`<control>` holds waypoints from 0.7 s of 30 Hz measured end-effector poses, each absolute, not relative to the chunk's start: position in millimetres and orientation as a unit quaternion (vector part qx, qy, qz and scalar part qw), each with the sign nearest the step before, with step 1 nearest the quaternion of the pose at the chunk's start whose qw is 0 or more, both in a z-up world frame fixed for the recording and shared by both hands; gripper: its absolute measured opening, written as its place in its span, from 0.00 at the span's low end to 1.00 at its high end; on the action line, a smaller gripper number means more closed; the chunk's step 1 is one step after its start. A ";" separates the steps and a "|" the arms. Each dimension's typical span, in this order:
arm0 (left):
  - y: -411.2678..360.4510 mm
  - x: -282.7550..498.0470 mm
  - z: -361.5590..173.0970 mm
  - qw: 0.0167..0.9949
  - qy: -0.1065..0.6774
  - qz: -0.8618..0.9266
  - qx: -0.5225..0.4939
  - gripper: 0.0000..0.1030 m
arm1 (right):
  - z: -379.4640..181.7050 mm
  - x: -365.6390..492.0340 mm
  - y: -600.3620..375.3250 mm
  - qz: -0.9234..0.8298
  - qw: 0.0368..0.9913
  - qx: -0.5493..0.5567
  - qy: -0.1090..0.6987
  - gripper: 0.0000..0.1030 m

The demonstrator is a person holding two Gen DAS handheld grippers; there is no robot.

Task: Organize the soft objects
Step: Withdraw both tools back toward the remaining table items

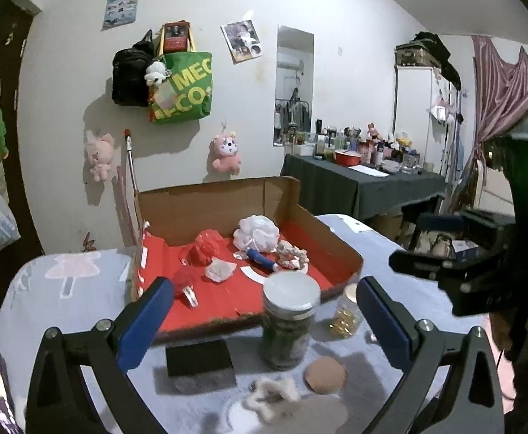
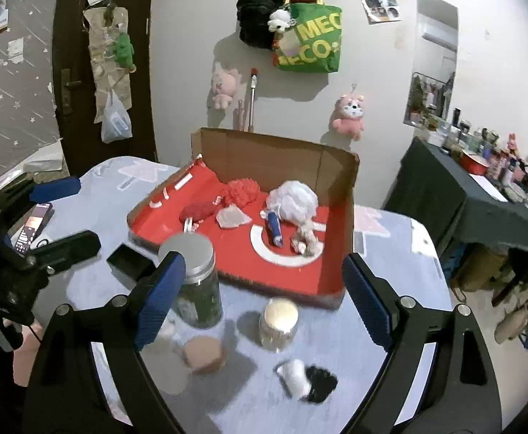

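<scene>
An open cardboard box (image 1: 206,206) with a red floor sits on the table. It holds a white bath pouf (image 1: 258,233), red soft items (image 1: 206,246), a blue-handled piece (image 1: 262,258) and a braided rope toy (image 1: 292,255). In front of it on the cloth lie a tan round puff (image 1: 324,374) and a fuzzy grey-white piece (image 1: 271,396). The right wrist view shows the box (image 2: 282,155), the puff (image 2: 204,354) and a white-and-black soft piece (image 2: 305,381). My left gripper (image 1: 264,285) and right gripper (image 2: 264,260) hang above the near table, both open and empty.
A tall jar with a silver lid (image 1: 289,322), a small jar of yellow capsules (image 1: 345,316) and a black box (image 1: 198,361) stand before the cardboard box. A phone (image 2: 32,228) lies at the left. A cluttered dark table (image 1: 365,184) stands at the back right.
</scene>
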State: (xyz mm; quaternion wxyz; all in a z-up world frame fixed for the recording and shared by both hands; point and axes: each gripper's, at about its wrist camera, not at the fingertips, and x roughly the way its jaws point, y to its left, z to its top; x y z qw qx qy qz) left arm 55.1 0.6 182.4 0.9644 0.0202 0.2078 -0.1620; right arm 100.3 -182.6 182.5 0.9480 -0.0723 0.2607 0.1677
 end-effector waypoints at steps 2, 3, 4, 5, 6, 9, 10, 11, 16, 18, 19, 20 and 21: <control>-1.9 46.7 173.0 0.965 0.207 -0.158 0.017 1.00 | 170.8 90.2 -183.9 0.156 0.951 -0.073 0.257 0.86; -1.8 43.6 170.2 0.965 0.208 -0.157 0.017 1.00 | 164.9 85.7 -185.2 0.155 0.952 -0.070 0.255 0.86; -3.3 41.1 163.8 0.965 0.212 -0.156 0.015 1.00 | 158.1 81.7 -187.4 0.154 0.952 -0.064 0.257 0.86; -3.9 39.7 158.0 0.964 0.216 -0.154 0.013 1.00 | 153.9 80.9 -189.4 0.153 0.952 -0.059 0.258 0.86; -4.6 38.9 154.3 0.964 0.218 -0.151 0.011 1.00 | 145.9 79.0 -191.8 0.149 0.952 -0.052 0.261 0.86; -4.9 39.7 132.4 0.961 0.236 -0.146 -0.001 1.00 | 123.8 74.7 -195.5 0.131 0.953 -0.053 0.266 0.86; -3.6 39.8 124.7 0.959 0.244 -0.147 -0.006 1.00 | 118.8 73.6 -196.5 0.130 0.953 -0.051 0.268 0.86; -3.7 41.6 117.7 0.956 0.252 -0.148 -0.010 1.00 | 110.0 73.8 -198.5 0.126 0.953 -0.048 0.273 0.86; -5.0 52.2 78.3 0.942 0.302 -0.143 -0.023 1.00 | 80.8 75.6 -206.6 0.112 0.948 -0.039 0.296 0.86; -4.7 53.8 66.6 0.940 0.312 -0.134 -0.021 1.00 | 73.0 77.8 -210.2 0.113 0.945 -0.031 0.307 0.86; -5.3 54.3 63.4 0.940 0.316 -0.131 -0.020 1.00 | 69.5 78.8 -212.2 0.112 0.943 -0.027 0.312 0.86; -5.5 55.8 59.3 0.938 0.321 -0.128 -0.018 1.00 | 67.1 79.9 -214.8 0.110 0.942 -0.021 0.316 0.86; -5.6 57.7 55.3 0.937 0.327 -0.125 -0.018 1.00 | 65.0 81.2 -218.8 0.109 0.941 -0.014 0.319 0.86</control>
